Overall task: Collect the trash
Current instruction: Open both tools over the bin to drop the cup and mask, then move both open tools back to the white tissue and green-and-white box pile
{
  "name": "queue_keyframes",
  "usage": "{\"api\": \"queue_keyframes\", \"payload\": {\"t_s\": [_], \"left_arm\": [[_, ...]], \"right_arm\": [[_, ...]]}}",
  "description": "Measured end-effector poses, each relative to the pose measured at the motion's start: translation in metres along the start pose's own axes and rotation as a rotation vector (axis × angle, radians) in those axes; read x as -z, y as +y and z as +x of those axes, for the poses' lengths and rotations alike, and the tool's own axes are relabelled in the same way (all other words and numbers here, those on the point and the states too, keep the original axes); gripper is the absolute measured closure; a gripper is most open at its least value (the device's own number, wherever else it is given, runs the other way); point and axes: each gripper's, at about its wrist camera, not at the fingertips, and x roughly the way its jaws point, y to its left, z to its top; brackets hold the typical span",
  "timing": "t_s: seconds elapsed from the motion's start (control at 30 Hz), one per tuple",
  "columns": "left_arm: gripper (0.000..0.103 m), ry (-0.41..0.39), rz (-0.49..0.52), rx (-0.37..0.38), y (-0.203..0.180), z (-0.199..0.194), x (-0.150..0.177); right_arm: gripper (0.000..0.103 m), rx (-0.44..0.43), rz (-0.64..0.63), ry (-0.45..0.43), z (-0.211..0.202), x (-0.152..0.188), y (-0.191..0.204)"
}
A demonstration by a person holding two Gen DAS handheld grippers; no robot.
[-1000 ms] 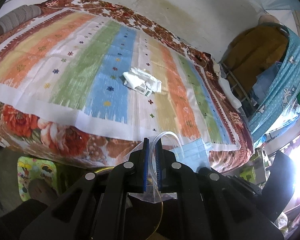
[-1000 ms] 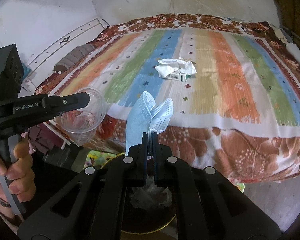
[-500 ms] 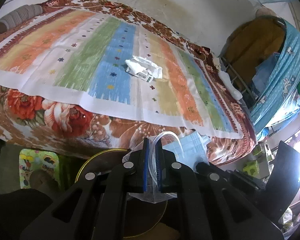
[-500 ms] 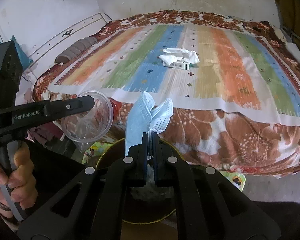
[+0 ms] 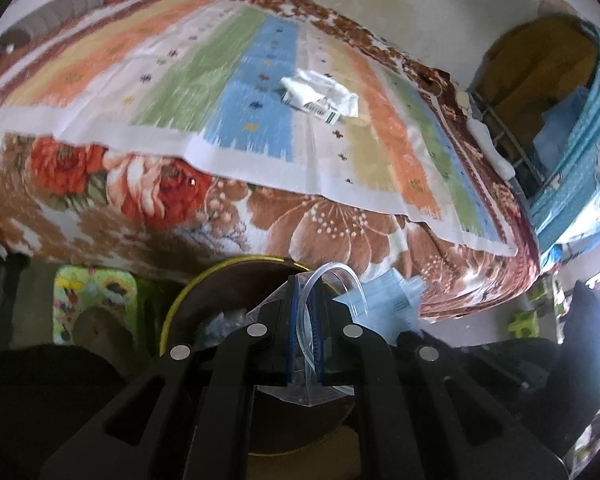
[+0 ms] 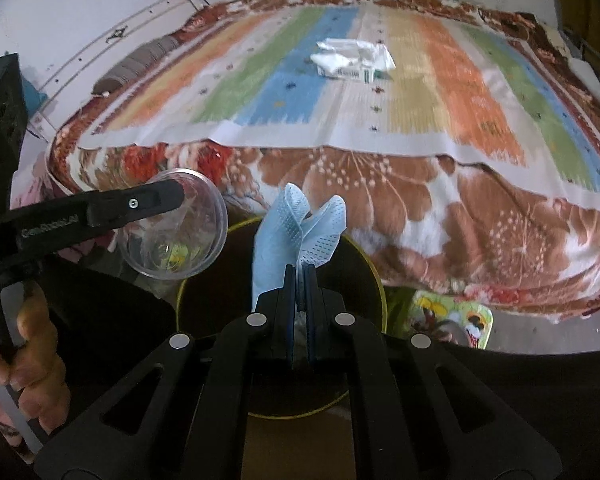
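Note:
My left gripper (image 5: 305,292) is shut on the rim of a clear plastic cup (image 5: 332,280), which also shows in the right wrist view (image 6: 180,236). My right gripper (image 6: 299,276) is shut on a folded blue face mask (image 6: 284,232), which also shows in the left wrist view (image 5: 384,304). Both hang over a dark round bin with a yellow rim (image 6: 360,264), seen in the left wrist view too (image 5: 220,284). Crumpled white paper and a small carton (image 6: 352,60) lie on the striped bed cover, also in the left wrist view (image 5: 320,94).
The bed with a floral blanket (image 6: 440,208) stands just behind the bin. A small colourful stool (image 5: 92,300) stands beside the bin. Blue cloth hangs over a rack (image 5: 580,140) at the far right. A grey rolled cushion (image 6: 140,64) lies at the bed's far left.
Both grippers have drawn back from the bed and dropped lower with their loads. The bin has come into full view beneath them.

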Motion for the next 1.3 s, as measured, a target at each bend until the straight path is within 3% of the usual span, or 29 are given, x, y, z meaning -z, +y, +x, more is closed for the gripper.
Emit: {"api": "queue_keyframes", "payload": {"t_s": [0.63, 0.7, 0.73, 0.8, 0.83, 0.87, 1.03, 1.3], "left_arm": [[0.097, 0.110, -0.047, -0.074, 0.010, 0.035, 0.010], [0.097, 0.121, -0.056, -0.075, 0.011, 0.037, 0.010], [0.095, 0.126, -0.063, -0.076, 0.012, 0.038, 0.010], [0.079, 0.120, -0.081, -0.086, 0.015, 0.038, 0.009], [0.057, 0.119, -0.086, -0.093, 0.017, 0.038, 0.008], [0.050, 0.108, -0.099, -0.100, 0.019, 0.037, 0.007], [0.049, 0.081, -0.137, -0.092, 0.025, 0.029, 0.002], [0.043, 0.134, -0.144, -0.072, 0.028, 0.037, -0.005]], "right_arm": [[0.097, 0.019, 0.064, 0.152, 0.039, 0.000, -0.011], [0.090, 0.015, 0.077, 0.160, 0.041, 0.000, -0.012], [0.084, 0.013, 0.082, 0.163, 0.042, 0.000, -0.013], [0.069, 0.009, 0.091, 0.164, 0.043, -0.001, -0.014], [0.066, 0.008, 0.096, 0.162, 0.043, -0.001, -0.015], [0.063, 0.006, 0.102, 0.161, 0.042, -0.002, -0.016], [0.056, -0.012, 0.118, 0.146, 0.038, -0.003, -0.019], [0.044, -0.008, 0.053, 0.044, 0.015, -0.022, -0.016]]}}
